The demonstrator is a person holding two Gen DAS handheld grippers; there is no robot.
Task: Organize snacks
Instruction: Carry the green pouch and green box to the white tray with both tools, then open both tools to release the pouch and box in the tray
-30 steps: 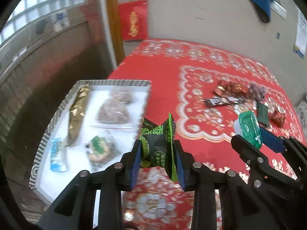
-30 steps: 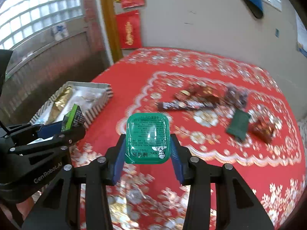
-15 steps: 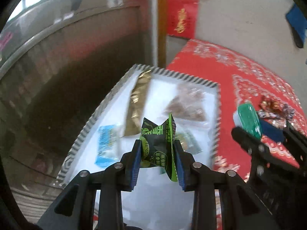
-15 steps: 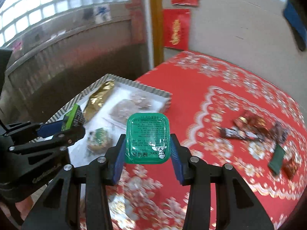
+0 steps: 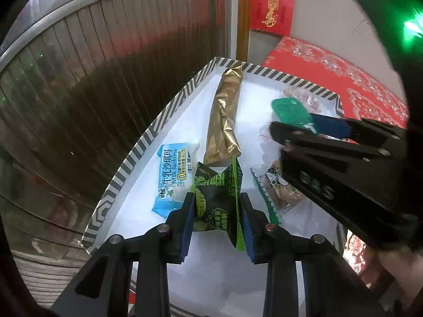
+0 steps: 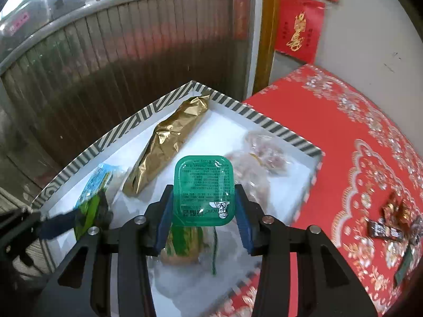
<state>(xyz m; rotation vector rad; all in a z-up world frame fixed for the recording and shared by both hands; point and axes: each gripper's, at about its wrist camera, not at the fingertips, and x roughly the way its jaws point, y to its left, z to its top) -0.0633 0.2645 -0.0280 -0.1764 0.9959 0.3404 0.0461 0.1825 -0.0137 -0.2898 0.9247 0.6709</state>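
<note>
Both over the tray (image 5: 137, 142), the landmark here. Left hand-held gripper (image 5: 216, 211) clamps a green packet (image 5: 215, 198); right hand-held gripper (image 6: 202, 208) clamps a green tub (image 6: 203, 187). In the tray: gold pack (image 6: 166, 142) along the far-left rim, blue pack (image 5: 173, 177) near the left rim, clear bags (image 6: 264, 155) at the right rim, biscuit pack (image 5: 277, 187) just right of the packet. Bare white floor at the tray's near end. Red-clothed surface (image 6: 330, 121) right of the tray holds loose snacks (image 6: 388, 227).

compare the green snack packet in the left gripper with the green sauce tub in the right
The snack packet is a soft, crinkled, dark green wrapper; the sauce tub is a rigid, flat, brighter green square with rounded corners. Both are clamped between jaws above the striped tray.
</note>
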